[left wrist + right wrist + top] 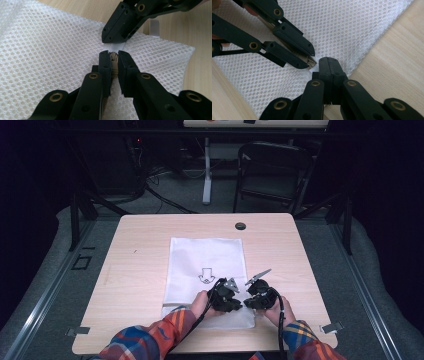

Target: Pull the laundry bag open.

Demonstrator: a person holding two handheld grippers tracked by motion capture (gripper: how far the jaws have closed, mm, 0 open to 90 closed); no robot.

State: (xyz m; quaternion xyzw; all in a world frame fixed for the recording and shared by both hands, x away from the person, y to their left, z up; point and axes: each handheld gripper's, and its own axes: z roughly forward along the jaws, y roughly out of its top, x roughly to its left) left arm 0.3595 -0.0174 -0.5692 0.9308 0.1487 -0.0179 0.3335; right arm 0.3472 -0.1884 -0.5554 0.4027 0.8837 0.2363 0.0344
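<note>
A white mesh bag (205,255) with a small dark printed mark lies flat on the wooden table (135,270). Both grippers meet at its near right part. My left gripper (113,53) is shut on a small metallic zipper pull (114,57), which pokes out between the jaws in the right gripper view (311,62). Tip to tip with it, my right gripper (328,61) is shut on the bag's mesh beside the pull. In the high view the left gripper (238,296) and right gripper (249,296) sit almost touching, held by hands in plaid sleeves.
A dark round grommet (240,226) sits in the table near its far edge. A black folding chair (272,170) and a white desk leg (207,170) stand on the floor beyond. Metal clips (331,327) hold the table's front corners. Bare wood lies on both sides of the bag.
</note>
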